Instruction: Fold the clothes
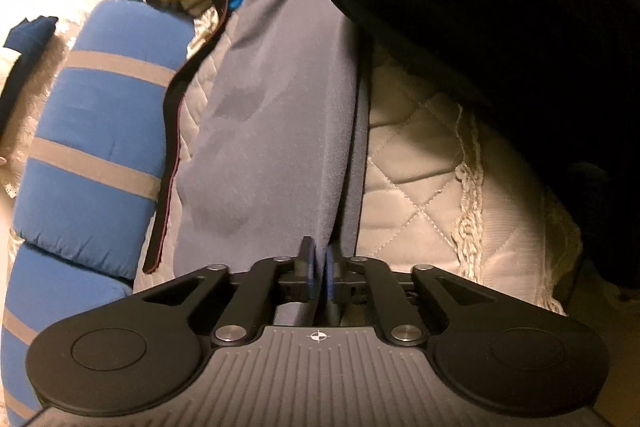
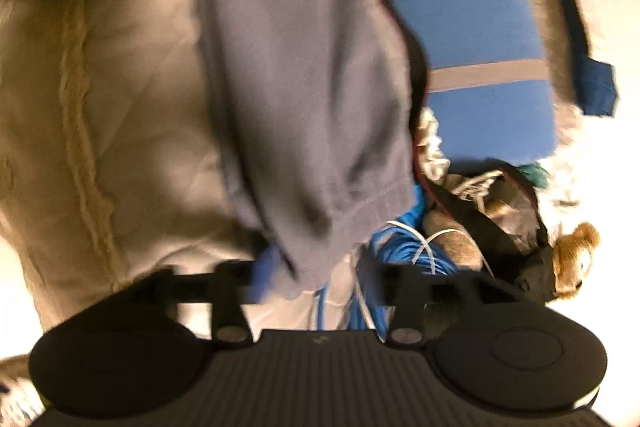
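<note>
Left tool (image 1: 319,269) first: its blue pads (image 1: 330,277) are drawn almost together, and an edge of the grey garment (image 1: 276,99) runs down right between them, so I read it as pinched in my grip. Over on the right tool (image 2: 316,281), the view is smeared with blur, but its arms stand far apart, released, with the ribbed cuff end of the same grey garment (image 2: 304,79) drooping between them; I cannot see either pad pressing on the cloth.

That garment stretches away from my left tool in a long strip across the beige quilted bedspread (image 1: 416,187), which has a crocheted lace trim (image 1: 472,211). A black strap with a red edge (image 1: 170,155) lies along the garment's left side. Beside that sits a blue cushion with grey stripes (image 1: 100,131). Up at the far end there is clutter: a coil of blue cable (image 2: 404,251), a black bag (image 2: 500,227) and a brown teddy bear (image 2: 576,255). Dark fabric (image 1: 500,27) fills the upper right of my left view.
</note>
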`<state>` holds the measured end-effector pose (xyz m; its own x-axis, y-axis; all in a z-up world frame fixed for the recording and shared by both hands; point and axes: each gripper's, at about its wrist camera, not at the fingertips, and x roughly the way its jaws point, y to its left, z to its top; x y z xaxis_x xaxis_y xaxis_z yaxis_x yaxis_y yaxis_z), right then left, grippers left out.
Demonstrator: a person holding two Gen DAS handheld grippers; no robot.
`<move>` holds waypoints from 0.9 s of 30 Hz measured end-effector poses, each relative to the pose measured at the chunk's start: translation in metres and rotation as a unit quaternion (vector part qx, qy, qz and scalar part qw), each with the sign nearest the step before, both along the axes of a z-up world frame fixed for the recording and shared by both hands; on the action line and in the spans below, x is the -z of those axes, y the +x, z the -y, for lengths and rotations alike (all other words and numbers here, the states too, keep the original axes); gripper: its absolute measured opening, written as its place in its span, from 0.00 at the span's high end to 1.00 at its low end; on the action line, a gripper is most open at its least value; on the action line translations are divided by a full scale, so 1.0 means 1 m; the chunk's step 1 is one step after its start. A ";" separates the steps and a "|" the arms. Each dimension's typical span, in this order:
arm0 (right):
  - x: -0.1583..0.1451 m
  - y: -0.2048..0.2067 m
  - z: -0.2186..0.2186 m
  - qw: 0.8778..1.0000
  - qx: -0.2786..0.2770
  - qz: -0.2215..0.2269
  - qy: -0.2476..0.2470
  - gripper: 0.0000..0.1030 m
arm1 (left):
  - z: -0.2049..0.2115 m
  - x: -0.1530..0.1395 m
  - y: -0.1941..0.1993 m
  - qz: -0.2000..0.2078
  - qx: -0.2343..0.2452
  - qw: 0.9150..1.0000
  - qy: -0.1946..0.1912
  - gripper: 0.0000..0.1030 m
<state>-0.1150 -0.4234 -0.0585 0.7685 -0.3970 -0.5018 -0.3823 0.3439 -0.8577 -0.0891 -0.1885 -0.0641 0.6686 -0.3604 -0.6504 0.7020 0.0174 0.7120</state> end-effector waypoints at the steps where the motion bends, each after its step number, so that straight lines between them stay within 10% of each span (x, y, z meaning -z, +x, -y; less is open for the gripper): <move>1: -0.008 0.000 -0.001 1.000 0.008 0.012 0.019 0.17 | -0.006 -0.005 -0.001 -0.002 0.002 1.000 -0.008 0.77; 4: -0.035 0.004 -0.005 0.994 0.043 0.042 0.093 0.04 | -0.023 -0.024 -0.001 -0.022 0.004 0.999 -0.038 0.45; 7: -0.059 0.011 -0.011 0.983 0.067 0.063 0.162 0.00 | -0.036 -0.042 0.006 -0.042 -0.012 0.996 -0.073 0.39; 16: -0.103 0.021 -0.063 0.956 0.063 0.106 0.266 0.00 | -0.068 -0.064 0.016 0.001 -0.061 0.994 -0.091 0.38; 27: -0.105 0.021 -0.159 0.945 -0.009 0.085 0.317 0.00 | -0.104 -0.029 0.014 0.099 -0.069 0.993 0.003 0.37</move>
